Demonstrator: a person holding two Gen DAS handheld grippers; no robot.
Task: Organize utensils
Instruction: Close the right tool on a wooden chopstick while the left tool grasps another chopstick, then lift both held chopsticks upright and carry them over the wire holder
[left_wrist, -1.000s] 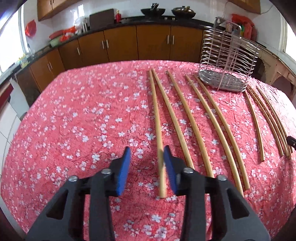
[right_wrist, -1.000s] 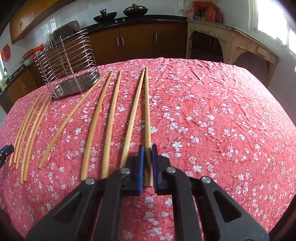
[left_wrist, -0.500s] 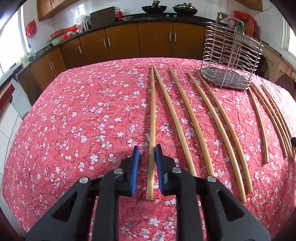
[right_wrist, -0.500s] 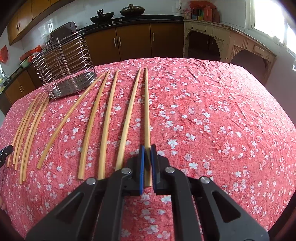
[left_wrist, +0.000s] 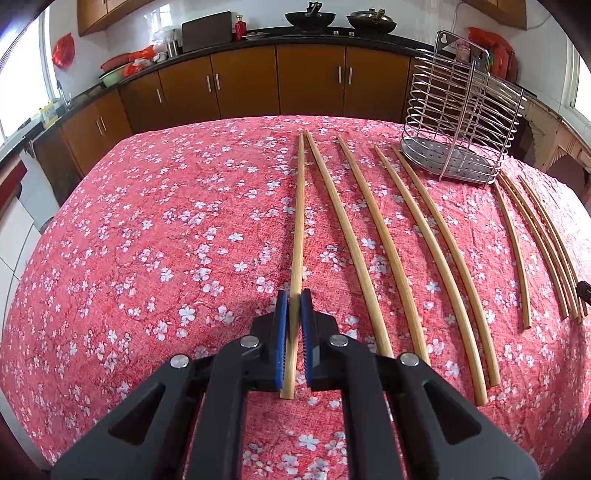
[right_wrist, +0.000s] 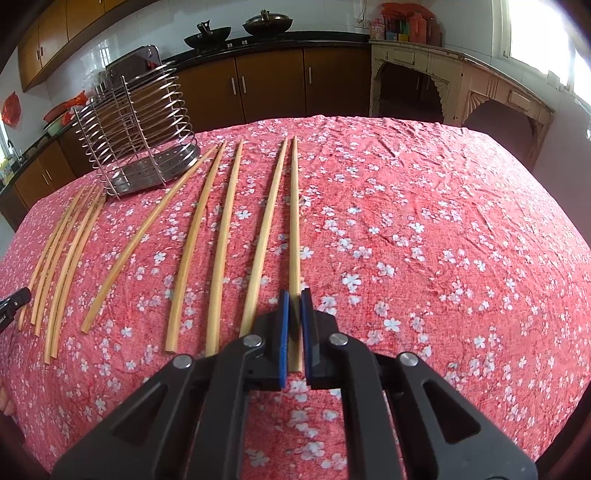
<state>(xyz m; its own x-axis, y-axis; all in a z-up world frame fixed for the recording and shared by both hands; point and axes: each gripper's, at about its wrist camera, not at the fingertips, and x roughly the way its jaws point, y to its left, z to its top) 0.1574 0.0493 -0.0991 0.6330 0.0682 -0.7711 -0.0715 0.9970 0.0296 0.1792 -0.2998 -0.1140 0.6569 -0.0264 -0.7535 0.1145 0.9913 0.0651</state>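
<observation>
Gripping a chopstick in each tool, I judge the sorting barely begun: every stick I can see lies on the red floral tablecloth, and none stands in the rack.

Through the left wrist camera, going left to right: my left gripper is pinched on the leftmost chopstick near its close end, low centre of the frame. To its right four more long chopsticks fan across the cloth. The wire utensil rack sits upper right, and I see nothing inside it but its perforated tray. A bundle of thinner chopsticks lies at the far right edge.

Through the right wrist camera, that same bundle of thinner chopsticks sits at far left, the wire utensil rack upper left, holding nothing I can see. My right gripper, low centre, is clamped around the rightmost chopstick, which rests flat on the cloth.

Left to do, as I judge it: carry each stick into the rack.
</observation>
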